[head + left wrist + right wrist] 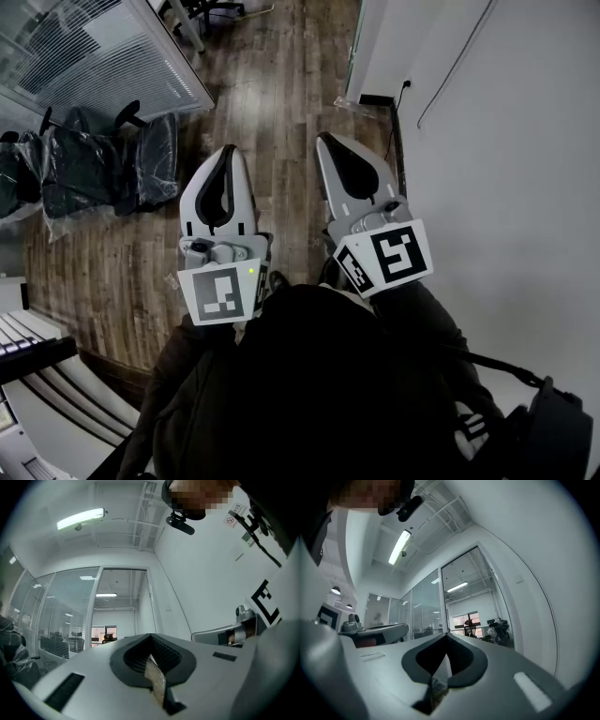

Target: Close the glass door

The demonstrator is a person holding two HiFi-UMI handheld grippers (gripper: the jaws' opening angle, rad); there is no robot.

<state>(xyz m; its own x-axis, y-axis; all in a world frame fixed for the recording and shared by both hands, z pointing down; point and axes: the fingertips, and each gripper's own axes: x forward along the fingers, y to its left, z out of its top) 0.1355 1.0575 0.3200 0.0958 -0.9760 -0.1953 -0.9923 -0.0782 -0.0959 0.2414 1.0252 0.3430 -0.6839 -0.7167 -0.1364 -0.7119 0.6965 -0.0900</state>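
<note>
L grey tongs (228, 150) & R tongs (323, 139) both pinched together, empty; clear frameless glass door (357, 56) looks open, untouched, so closing's all left.

Black jacket (319, 375); pale grey, marker-cubed left gripper (228, 150) and right gripper (326, 139)

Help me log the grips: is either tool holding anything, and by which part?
Nothing is held. The left tool and the right tool each have their jaws together with nothing between them.
</note>
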